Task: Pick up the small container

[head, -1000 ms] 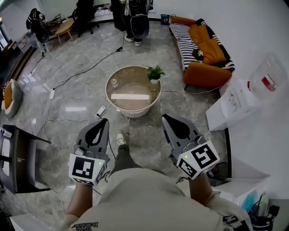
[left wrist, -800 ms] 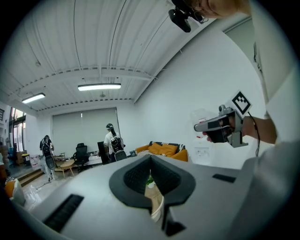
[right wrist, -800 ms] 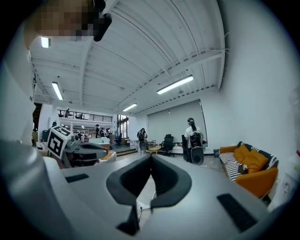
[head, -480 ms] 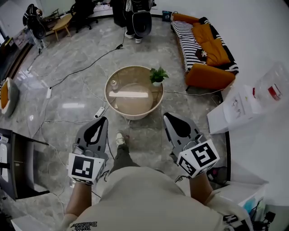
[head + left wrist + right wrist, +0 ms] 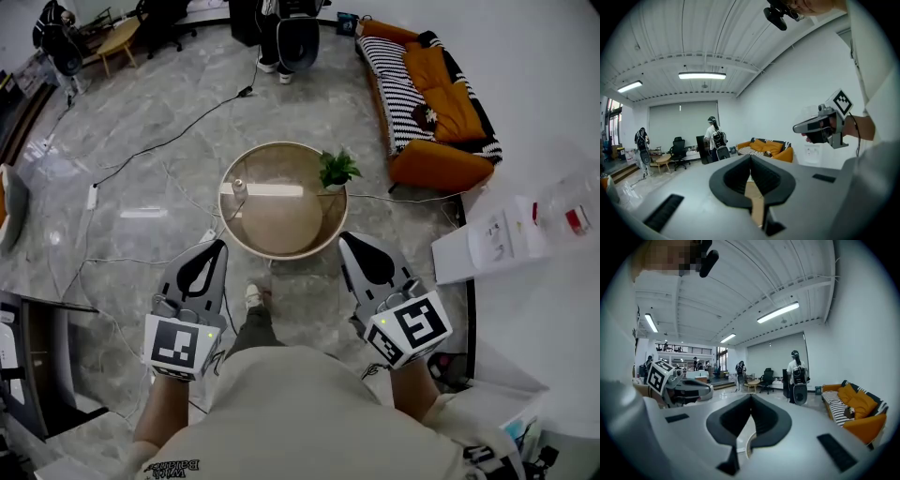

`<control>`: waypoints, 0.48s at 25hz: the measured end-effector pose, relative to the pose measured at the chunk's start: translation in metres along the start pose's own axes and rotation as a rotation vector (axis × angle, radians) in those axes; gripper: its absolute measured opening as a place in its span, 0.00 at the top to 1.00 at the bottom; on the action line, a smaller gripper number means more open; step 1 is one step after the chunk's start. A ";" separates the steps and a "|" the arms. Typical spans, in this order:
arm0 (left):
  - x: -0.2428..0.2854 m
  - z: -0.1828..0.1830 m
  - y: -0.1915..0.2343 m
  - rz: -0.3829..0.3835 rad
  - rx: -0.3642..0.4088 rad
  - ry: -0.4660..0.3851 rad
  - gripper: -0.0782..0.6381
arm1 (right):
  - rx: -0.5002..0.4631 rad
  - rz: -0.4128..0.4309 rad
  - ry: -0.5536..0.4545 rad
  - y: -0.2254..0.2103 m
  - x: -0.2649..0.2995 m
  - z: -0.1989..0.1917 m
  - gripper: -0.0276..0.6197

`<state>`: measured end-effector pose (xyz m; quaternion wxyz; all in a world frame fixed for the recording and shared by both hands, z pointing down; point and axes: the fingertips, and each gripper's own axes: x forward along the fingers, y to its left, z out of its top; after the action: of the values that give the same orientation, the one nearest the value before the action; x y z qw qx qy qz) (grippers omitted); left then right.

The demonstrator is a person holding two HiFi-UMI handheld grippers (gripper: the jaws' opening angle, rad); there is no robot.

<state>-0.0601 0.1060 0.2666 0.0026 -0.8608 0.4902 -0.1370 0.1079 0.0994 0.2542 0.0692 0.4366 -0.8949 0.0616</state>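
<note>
The small clear container point(image 5: 238, 186) stands near the left rim of a round glass table point(image 5: 281, 242), beside a white strip point(image 5: 273, 190) and a small potted plant point(image 5: 337, 170). My left gripper point(image 5: 218, 246) and right gripper point(image 5: 343, 238) are held side by side short of the table's near rim, well apart from the container. Both are shut, with nothing between the jaws. In the left gripper view the left gripper point(image 5: 750, 157) points level across the room, its dark pads point(image 5: 764, 178) meeting. The right gripper point(image 5: 751, 397) looks the same in the right gripper view. The container is not visible in either gripper view.
An orange sofa with a striped cover point(image 5: 433, 103) stands at the back right. A white box point(image 5: 492, 239) sits by the right wall, and a dark desk point(image 5: 28, 361) is at the left. Cables point(image 5: 178, 141) run over the marble floor. A person point(image 5: 284, 33) stands far behind the table.
The table has come closer to the two grippers and lower in the head view as the person steps forward. Both grippers stay shut and side by side.
</note>
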 end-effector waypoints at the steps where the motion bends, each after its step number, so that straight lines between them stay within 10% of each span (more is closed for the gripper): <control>1: 0.009 0.001 0.013 -0.006 -0.002 0.002 0.88 | 0.008 -0.015 -0.019 -0.005 0.014 0.008 0.96; 12: 0.107 0.001 0.172 -0.025 -0.039 -0.007 0.88 | 0.013 -0.096 -0.011 -0.039 0.185 0.051 0.96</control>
<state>-0.1533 -0.0737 0.2670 -0.0141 -0.8672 0.4820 -0.1243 0.0231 -0.0761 0.2390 0.0642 0.4796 -0.8729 0.0614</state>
